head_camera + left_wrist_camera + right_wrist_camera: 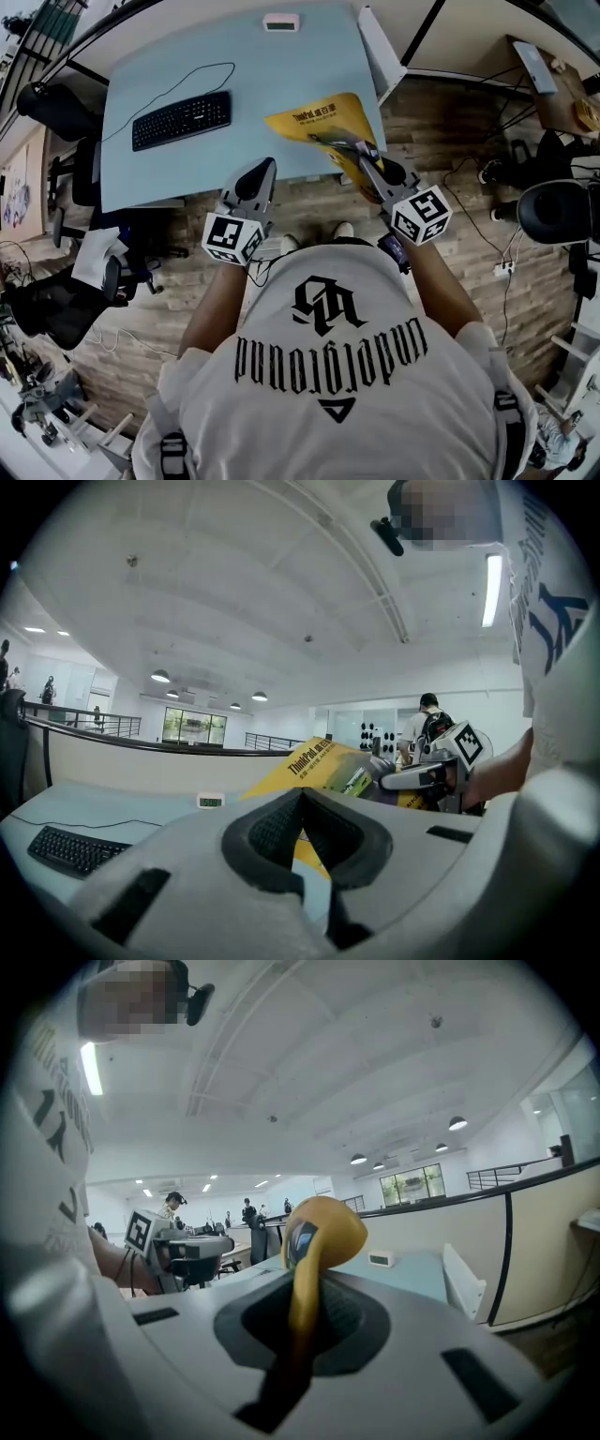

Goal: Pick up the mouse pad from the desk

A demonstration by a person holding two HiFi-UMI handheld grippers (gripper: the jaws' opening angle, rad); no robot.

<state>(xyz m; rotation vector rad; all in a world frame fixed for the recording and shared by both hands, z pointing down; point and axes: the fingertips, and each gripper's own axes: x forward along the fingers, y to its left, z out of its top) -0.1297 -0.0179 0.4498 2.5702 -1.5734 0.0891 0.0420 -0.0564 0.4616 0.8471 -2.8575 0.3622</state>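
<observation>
One grip only: right gripper (354, 148) pinches the yellow mouse pad (309, 122) by its near edge. Pad tilts up over the desk (187, 56) corner, stretching away-left. Left gripper (270, 165) closed, empty, beside it.

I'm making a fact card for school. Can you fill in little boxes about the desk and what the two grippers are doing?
Desk: light blue desk top
Held thing: floppy yellow printed mouse pad, tilted over the desk's near right corner
Right gripper: fingers shut on the mouse pad's edge
Left gripper: fingers together, holding nothing
Also on desk: black keyboard with a cable; small white box with a display at the far edge
</observation>
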